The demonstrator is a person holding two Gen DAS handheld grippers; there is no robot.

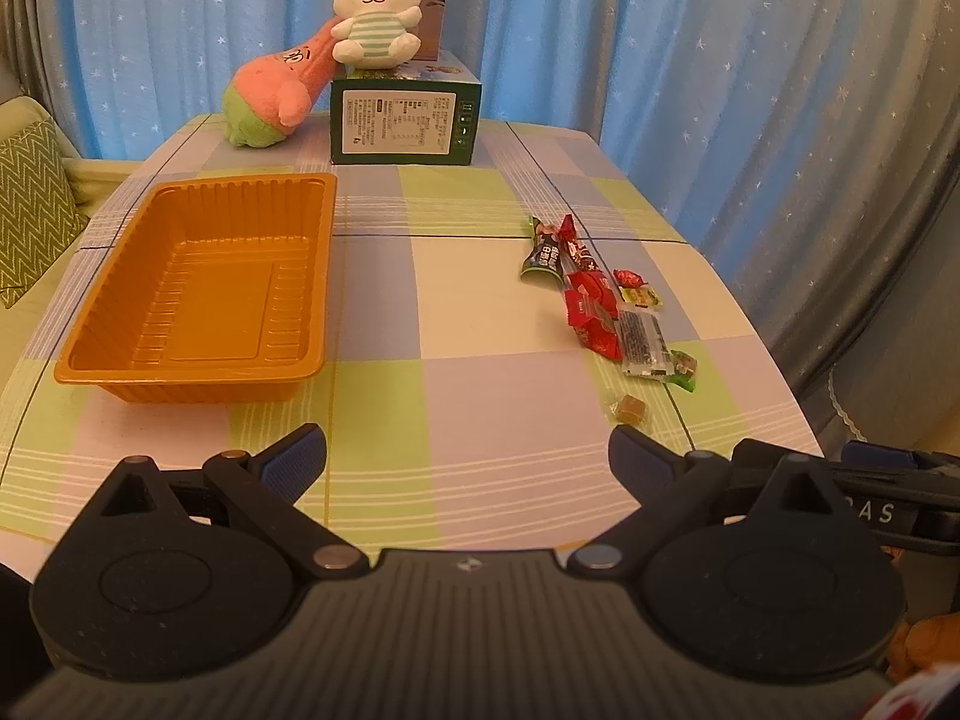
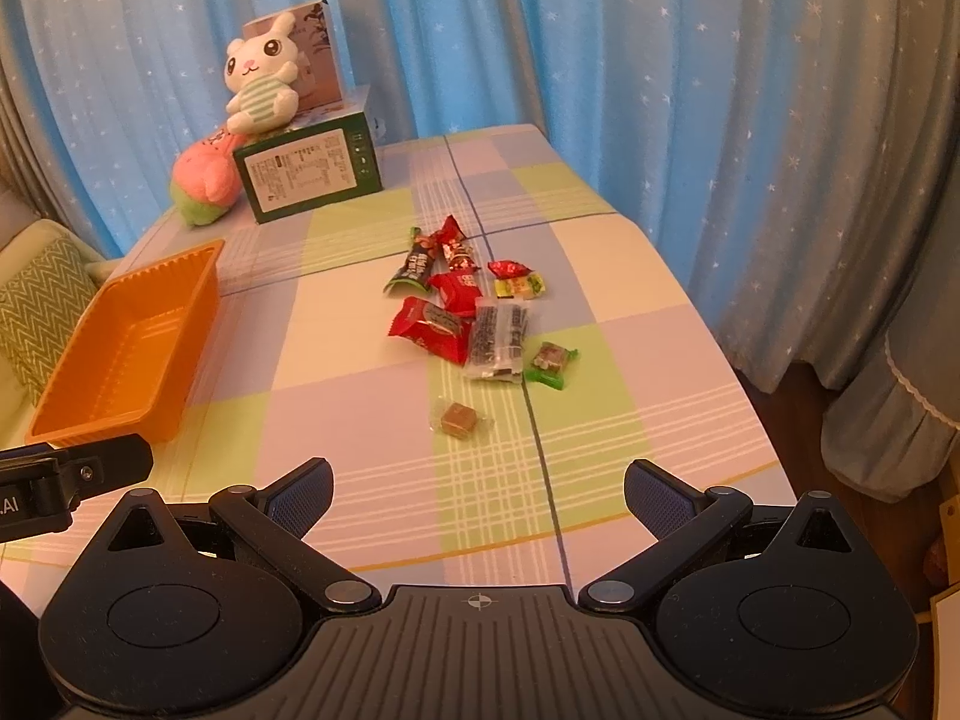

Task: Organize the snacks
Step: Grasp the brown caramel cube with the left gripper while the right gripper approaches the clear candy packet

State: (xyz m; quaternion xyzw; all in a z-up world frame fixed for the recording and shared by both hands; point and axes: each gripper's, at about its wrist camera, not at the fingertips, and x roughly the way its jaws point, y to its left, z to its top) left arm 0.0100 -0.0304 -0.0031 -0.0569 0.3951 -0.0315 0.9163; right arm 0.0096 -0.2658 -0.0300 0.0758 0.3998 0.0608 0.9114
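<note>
An empty orange plastic tray [image 1: 198, 288] [image 2: 126, 348] sits on the left of the checked table. Several wrapped snacks lie in a loose pile [image 1: 600, 294] [image 2: 474, 312] on the right half: red packets, a dark green bar, a clear packet, a green candy. A small brown candy [image 1: 630, 408] [image 2: 459, 417] lies nearest me. My left gripper [image 1: 468, 462] is open and empty above the table's near edge. My right gripper [image 2: 477, 489] is open and empty, just short of the brown candy.
A green box [image 1: 405, 120] [image 2: 309, 174] stands at the table's far end with a white rabbit plush [image 1: 375, 15] [image 2: 258, 84] on it and a pink plush [image 1: 276, 90] beside it. Blue curtains hang behind. A sofa cushion [image 1: 30, 210] lies left.
</note>
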